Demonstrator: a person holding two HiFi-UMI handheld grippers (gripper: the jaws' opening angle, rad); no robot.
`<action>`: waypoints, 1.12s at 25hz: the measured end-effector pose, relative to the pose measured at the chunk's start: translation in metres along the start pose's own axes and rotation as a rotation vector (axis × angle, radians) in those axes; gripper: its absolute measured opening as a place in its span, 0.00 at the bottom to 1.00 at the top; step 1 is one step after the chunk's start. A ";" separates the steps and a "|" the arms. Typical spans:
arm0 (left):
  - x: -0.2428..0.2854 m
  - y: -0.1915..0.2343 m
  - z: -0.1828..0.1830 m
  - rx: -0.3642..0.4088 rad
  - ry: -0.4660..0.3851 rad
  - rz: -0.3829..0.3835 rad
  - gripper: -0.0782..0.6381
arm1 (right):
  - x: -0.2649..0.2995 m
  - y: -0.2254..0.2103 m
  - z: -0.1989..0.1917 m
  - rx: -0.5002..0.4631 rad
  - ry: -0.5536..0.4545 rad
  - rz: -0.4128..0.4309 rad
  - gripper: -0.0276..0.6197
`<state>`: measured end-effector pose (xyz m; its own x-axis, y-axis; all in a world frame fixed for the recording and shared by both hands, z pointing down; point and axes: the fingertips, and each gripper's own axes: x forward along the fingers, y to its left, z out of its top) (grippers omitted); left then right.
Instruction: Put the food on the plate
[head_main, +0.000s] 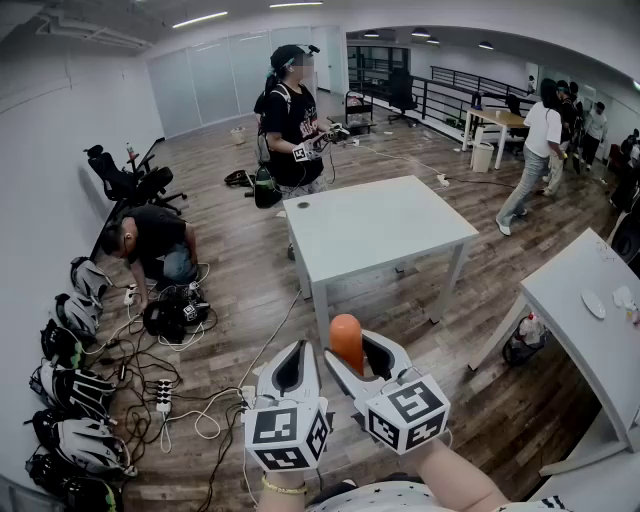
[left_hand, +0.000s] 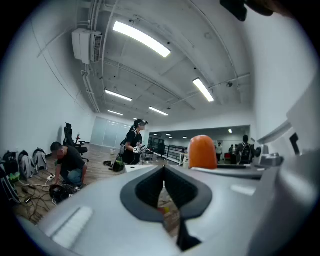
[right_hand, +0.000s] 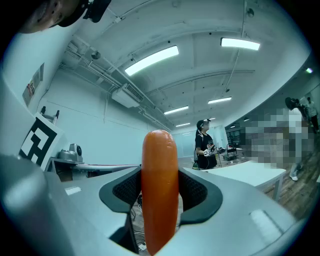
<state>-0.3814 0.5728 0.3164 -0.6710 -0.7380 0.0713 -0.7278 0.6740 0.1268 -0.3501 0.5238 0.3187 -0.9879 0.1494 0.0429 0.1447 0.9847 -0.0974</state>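
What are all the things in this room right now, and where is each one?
food: one, orange, sausage-shaped, held upright in front of the person.
tables: two, white; mid-room table, right-hand table.
plate-like dish: one, white, on the right-hand table.
helmet-like gear: about six, black and white, along the left wall.
power strip: one, white, on the floor among cables.
office chair: one, black, by the left wall.
people: standing person in black, crouching person in black, several more far right.
left gripper: one, white, jaws together, empty.
right gripper: one, white, closed on the food.
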 end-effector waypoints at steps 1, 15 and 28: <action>0.000 0.003 0.000 -0.001 0.001 -0.002 0.12 | 0.002 0.000 0.000 0.001 0.000 -0.002 0.39; 0.042 -0.038 -0.014 0.018 0.038 -0.129 0.12 | -0.017 -0.055 -0.005 0.032 -0.018 -0.137 0.39; 0.142 -0.220 -0.026 0.021 0.050 -0.376 0.12 | -0.118 -0.226 0.011 0.023 -0.045 -0.372 0.38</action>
<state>-0.3133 0.3188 0.3244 -0.3496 -0.9341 0.0715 -0.9248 0.3563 0.1333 -0.2668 0.2823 0.3244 -0.9742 -0.2227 0.0362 -0.2254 0.9685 -0.1057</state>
